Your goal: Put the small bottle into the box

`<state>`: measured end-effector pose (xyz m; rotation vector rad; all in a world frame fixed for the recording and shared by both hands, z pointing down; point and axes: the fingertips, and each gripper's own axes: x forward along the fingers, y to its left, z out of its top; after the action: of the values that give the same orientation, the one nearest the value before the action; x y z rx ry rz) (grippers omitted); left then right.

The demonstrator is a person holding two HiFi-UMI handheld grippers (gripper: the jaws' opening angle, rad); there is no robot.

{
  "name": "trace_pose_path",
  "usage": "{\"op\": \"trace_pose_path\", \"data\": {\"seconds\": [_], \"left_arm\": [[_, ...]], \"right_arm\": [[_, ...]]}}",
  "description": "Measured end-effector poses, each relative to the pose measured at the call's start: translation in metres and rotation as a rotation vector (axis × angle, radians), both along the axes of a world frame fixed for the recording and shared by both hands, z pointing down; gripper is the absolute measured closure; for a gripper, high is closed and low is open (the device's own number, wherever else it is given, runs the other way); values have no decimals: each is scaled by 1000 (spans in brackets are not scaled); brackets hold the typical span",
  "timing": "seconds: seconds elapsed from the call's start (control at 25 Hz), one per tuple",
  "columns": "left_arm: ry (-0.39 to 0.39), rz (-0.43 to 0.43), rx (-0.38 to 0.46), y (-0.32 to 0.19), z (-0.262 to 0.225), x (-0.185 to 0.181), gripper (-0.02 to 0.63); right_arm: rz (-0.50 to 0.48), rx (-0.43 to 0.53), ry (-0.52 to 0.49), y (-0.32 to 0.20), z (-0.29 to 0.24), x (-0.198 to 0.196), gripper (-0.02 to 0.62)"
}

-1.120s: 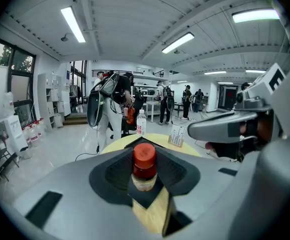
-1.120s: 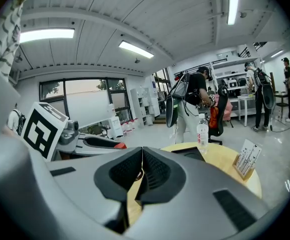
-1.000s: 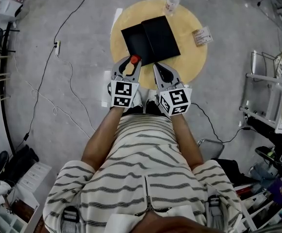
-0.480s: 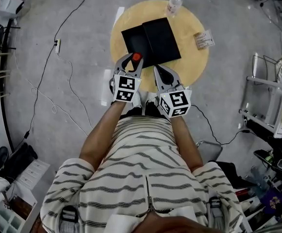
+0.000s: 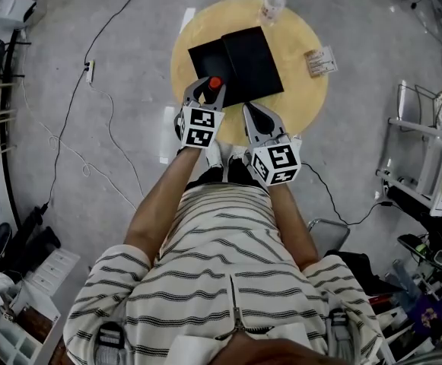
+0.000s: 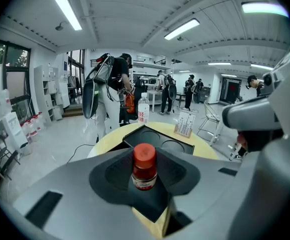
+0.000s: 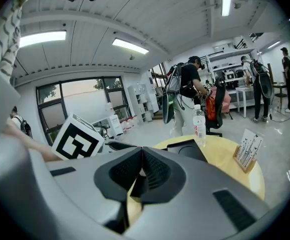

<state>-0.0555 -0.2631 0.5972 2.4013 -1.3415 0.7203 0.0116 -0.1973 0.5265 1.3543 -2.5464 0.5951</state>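
A small bottle (image 5: 214,83) with a red cap and a red label is clamped upright in my left gripper (image 5: 205,87), which hangs over the near left edge of the round yellow table (image 5: 304,90). In the left gripper view the bottle (image 6: 144,167) stands between the jaws, with the open black box (image 6: 160,144) just beyond it. The box (image 5: 236,61) lies open on the table, two round recesses showing inside. My right gripper (image 5: 249,111) is beside the left one at the table's near edge, its jaws pressed together on nothing (image 7: 141,173).
A clear water bottle (image 5: 271,6) stands at the table's far edge and a card stand (image 5: 317,59) at its right. Cables run over the grey floor on the left. Shelving and clutter line both sides. People stand beyond the table (image 6: 110,91).
My left gripper has carried the bottle forward, closer to the box's near left corner. The right gripper has hardly moved.
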Motion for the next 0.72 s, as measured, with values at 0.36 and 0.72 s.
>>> {"op": "trace_pose_path", "data": {"seconds": [0.36,0.72], "left_arm": [[-24,3,-57,-8,33,3,460],[-44,1,-98,-21,55,6,459]], "right_arm": [[3,-6,-1,4,4,4,575],[10,-13,6,6,8,8,575]]}}
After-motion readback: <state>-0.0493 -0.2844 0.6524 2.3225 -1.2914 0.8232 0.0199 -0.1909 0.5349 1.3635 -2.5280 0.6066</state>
